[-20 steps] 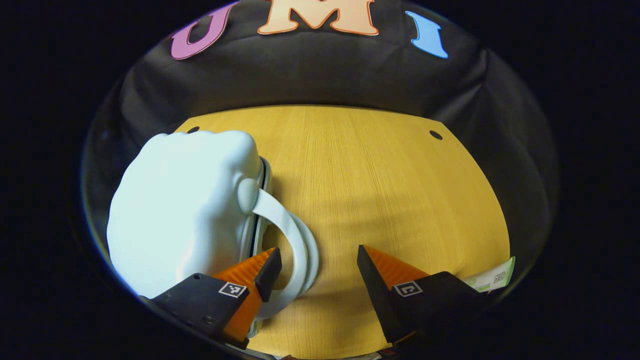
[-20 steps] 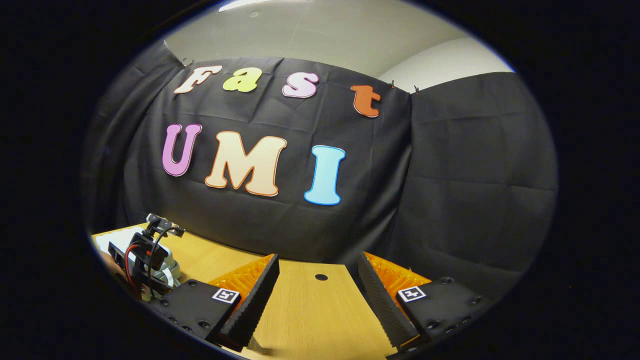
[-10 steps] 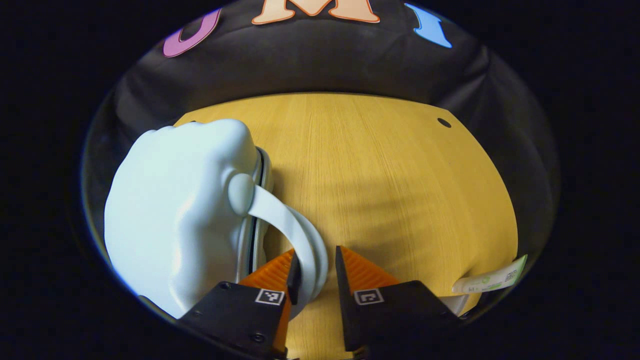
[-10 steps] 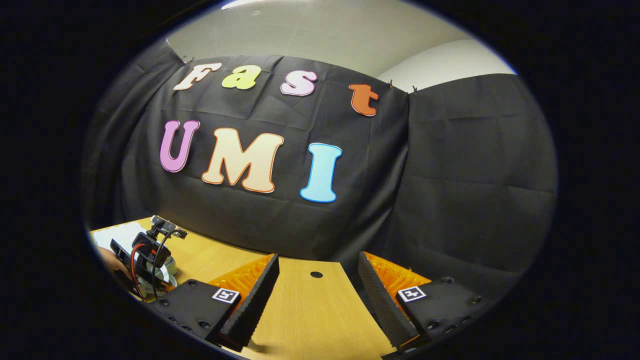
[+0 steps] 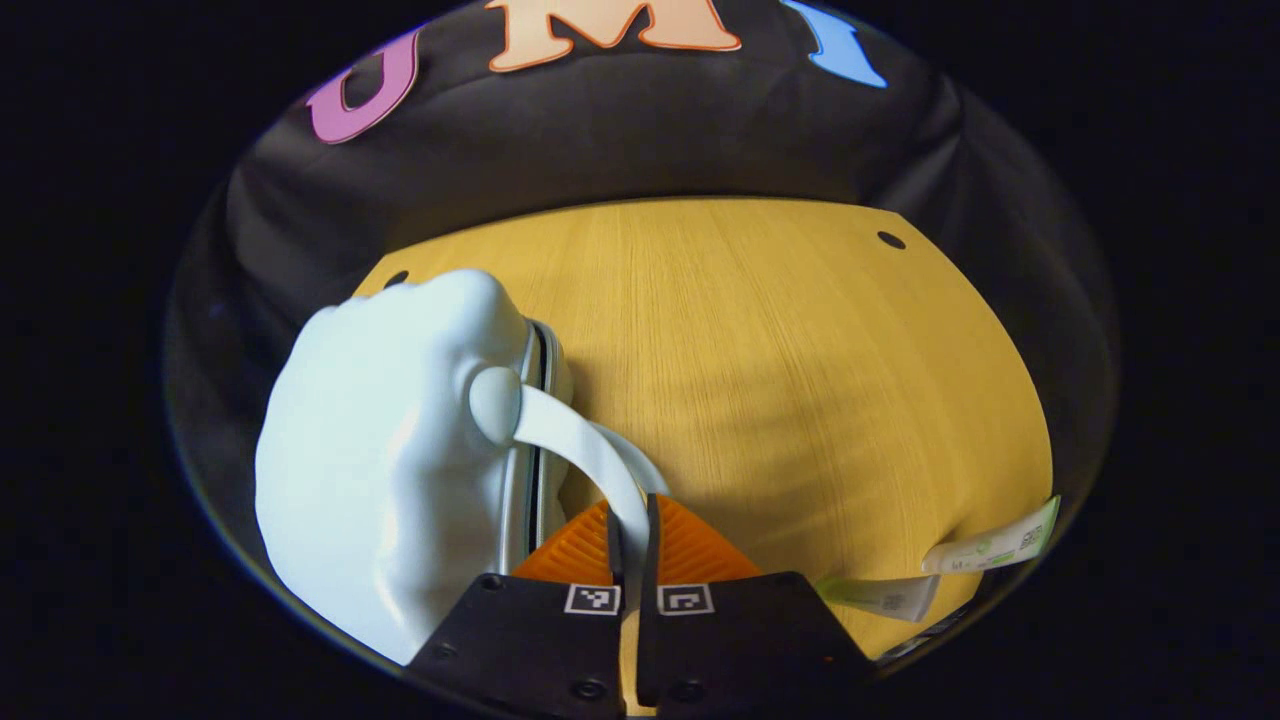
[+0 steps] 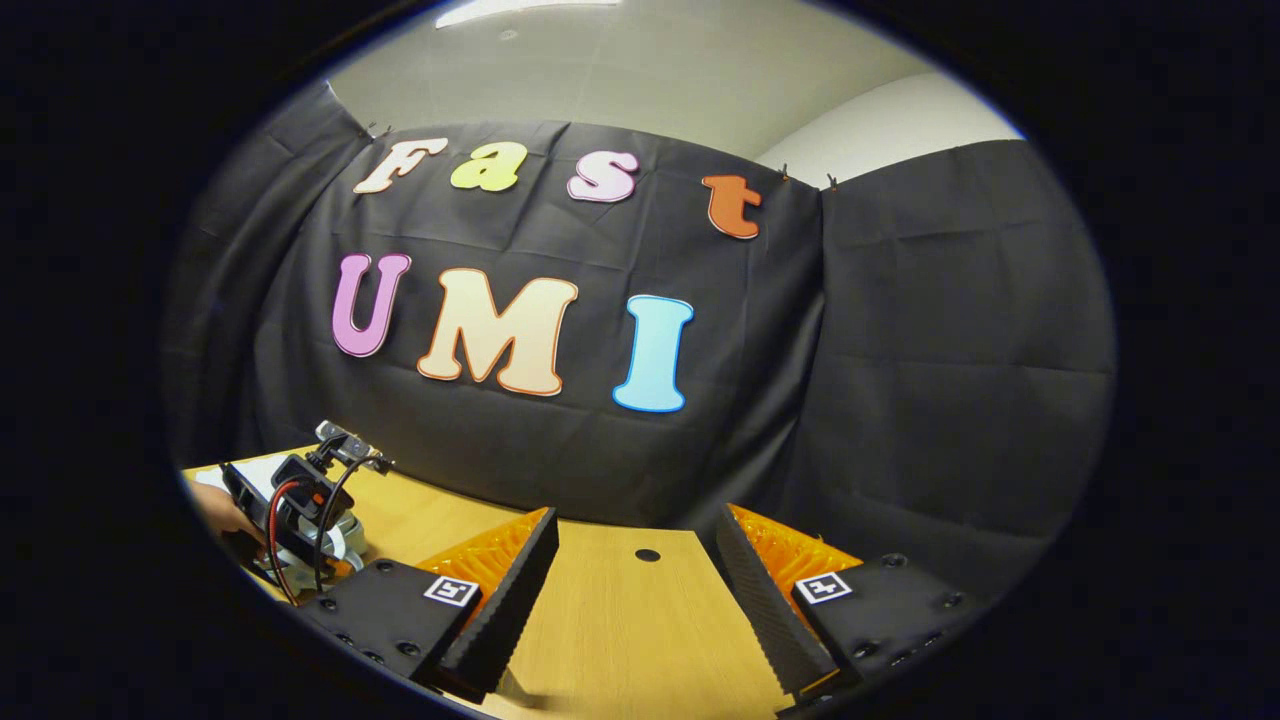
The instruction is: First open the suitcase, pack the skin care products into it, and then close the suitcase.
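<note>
My left gripper (image 5: 632,520) has its fingers pressed together on the pale blue handle (image 5: 585,450) of the suitcase (image 5: 385,460) — the strap runs straight down between them, pinched from both sides. The suitcase sits on the left part of the wooden tabletop (image 5: 780,360), a rounded, pale blue shell. In the left gripper view its long axis runs away from me toward the booth's wall, and the zipper seam (image 5: 537,420) faces right, toward the bare middle of the tabletop. The handle arcs out from a round knob on that same side and curves down to my fingers. The seam looks shut along the stretch I can see.

Two skin care products lie at the right edge — a white and green tube (image 5: 990,548) and, just beside it, a second sachet (image 5: 880,596), both lying flat with their long axes roughly crosswise.

My right gripper (image 6: 632,580) is well apart from the suitcase, fingers spread wide over bare tabletop with nothing between them. In the right gripper view the left gripper shows at far left.
</note>
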A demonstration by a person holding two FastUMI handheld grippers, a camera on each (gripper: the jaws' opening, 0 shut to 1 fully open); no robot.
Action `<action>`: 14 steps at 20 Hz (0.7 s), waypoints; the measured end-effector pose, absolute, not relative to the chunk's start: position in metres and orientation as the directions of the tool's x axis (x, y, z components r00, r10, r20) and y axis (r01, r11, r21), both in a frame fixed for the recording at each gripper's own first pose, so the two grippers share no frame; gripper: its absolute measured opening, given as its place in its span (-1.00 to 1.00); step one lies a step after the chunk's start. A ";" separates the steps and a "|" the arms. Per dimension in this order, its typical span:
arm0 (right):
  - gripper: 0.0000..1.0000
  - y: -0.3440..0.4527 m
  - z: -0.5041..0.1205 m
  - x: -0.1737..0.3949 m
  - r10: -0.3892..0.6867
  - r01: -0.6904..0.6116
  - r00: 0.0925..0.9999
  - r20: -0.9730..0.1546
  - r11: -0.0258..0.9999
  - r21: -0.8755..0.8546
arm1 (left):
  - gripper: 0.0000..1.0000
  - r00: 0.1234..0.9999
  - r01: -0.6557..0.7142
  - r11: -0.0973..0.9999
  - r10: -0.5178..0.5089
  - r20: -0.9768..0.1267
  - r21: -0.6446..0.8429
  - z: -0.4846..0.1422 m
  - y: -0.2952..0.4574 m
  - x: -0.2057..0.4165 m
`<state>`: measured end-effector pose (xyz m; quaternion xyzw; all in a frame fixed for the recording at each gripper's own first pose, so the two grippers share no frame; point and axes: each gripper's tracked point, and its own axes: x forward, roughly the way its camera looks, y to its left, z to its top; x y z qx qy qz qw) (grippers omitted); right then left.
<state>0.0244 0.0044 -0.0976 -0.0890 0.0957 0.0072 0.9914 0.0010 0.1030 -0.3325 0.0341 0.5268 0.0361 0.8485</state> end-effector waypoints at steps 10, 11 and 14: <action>0.97 0.027 -0.104 0.023 0.079 -0.101 0.978 -0.194 0.989 -0.109 | -1.00 0.467 -0.027 0.998 0.064 -0.882 0.058 -0.275 0.108 0.001; 0.97 0.030 -0.104 0.023 0.086 -0.107 0.977 -0.194 0.989 -0.102 | -1.00 0.476 -0.022 0.998 0.061 -0.877 0.058 -0.267 0.111 0.004; 0.97 0.036 -0.105 0.024 0.097 -0.116 0.977 -0.187 0.989 -0.096 | -1.00 0.505 -0.017 0.998 0.059 -0.861 0.058 -0.241 0.119 0.007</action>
